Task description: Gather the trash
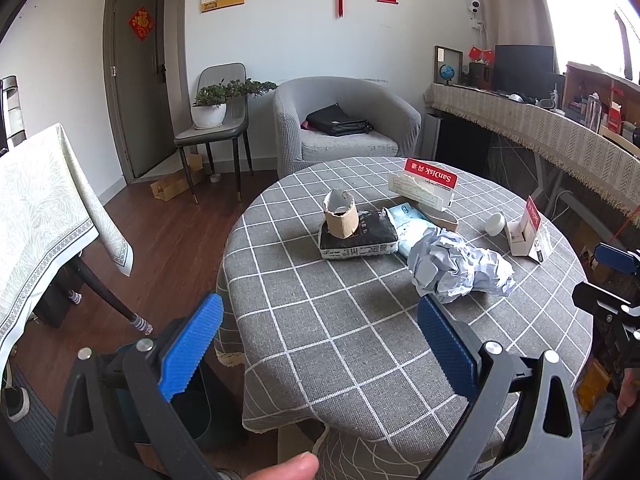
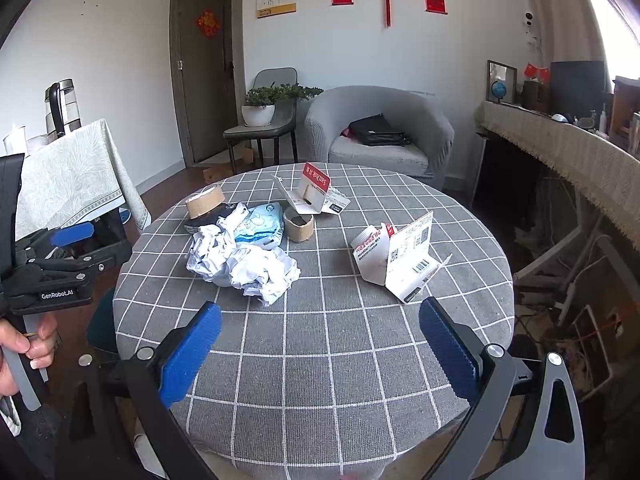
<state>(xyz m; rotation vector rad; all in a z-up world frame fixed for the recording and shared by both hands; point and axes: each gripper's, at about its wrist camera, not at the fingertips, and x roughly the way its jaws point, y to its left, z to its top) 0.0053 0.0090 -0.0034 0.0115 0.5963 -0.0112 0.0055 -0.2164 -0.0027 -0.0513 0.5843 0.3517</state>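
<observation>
Trash lies on a round table (image 1: 304, 288) under a grey checked cloth. In the left wrist view I see crumpled white paper (image 1: 460, 268), a torn cardboard roll (image 1: 340, 216) on a black packet (image 1: 356, 240), a light-blue packet (image 1: 412, 224), red-and-white card packaging (image 1: 428, 184) and a white cap (image 1: 495, 224). My left gripper (image 1: 320, 344) hovers open over the near table edge, holding nothing. My right gripper (image 2: 320, 354) is likewise open and empty above the table (image 2: 340, 320), short of the crumpled paper (image 2: 248, 264) and a folded white card pack (image 2: 400, 256).
A dark bin (image 1: 200, 412) stands on the floor by the table's near left side. A second cloth-covered table (image 1: 44, 216) is at the left. A grey armchair (image 1: 344, 120) and a chair with a potted plant (image 1: 210, 108) are behind. A long covered counter (image 1: 540, 128) runs along the right.
</observation>
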